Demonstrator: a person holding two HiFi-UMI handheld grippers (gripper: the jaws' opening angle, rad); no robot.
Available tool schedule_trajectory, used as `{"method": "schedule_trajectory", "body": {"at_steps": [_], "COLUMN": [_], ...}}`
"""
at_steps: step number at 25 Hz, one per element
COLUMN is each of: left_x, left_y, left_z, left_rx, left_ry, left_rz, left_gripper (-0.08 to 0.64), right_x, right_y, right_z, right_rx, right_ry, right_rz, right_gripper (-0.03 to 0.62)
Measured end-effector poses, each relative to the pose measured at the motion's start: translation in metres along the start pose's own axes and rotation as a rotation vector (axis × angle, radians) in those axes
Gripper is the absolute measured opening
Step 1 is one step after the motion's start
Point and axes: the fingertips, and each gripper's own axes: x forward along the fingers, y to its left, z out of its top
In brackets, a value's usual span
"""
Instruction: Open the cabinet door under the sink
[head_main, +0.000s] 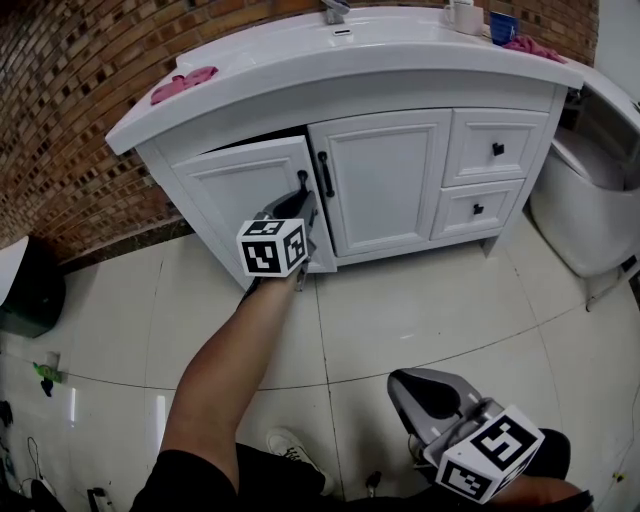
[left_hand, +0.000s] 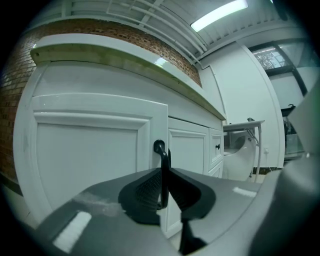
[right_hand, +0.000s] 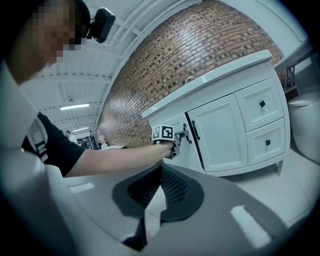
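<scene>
The white vanity under the sink has two doors. In the head view the left door stands slightly ajar, its right edge swung out from the frame with a dark gap above it. My left gripper is shut on that door's black bar handle. The left gripper view shows the handle pinched upright between the pads of my left gripper. My right gripper hangs low over the floor at the lower right, away from the cabinet. Its jaws are shut with nothing between them.
The right door is closed, its black handle close beside my left gripper. Two drawers sit further right, and a white toilet beyond them. A pink cloth lies on the countertop. A dark bin stands at the left.
</scene>
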Motion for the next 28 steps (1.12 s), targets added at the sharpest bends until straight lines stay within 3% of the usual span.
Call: {"method": "schedule_trajectory", "body": {"at_steps": [28], "left_x": [-0.095], "left_y": [-0.019], "left_z": [-0.019], "left_rx": [-0.001], "left_ry": [-0.022], "left_rz": [-0.050], "left_gripper": [0.043], "right_x": [0.008], "right_y": [0.030], "right_z": [-0.014], "right_rx": [-0.097], "right_ry": [0.027], "right_rz": [0.014], "right_gripper": [0.008]}}
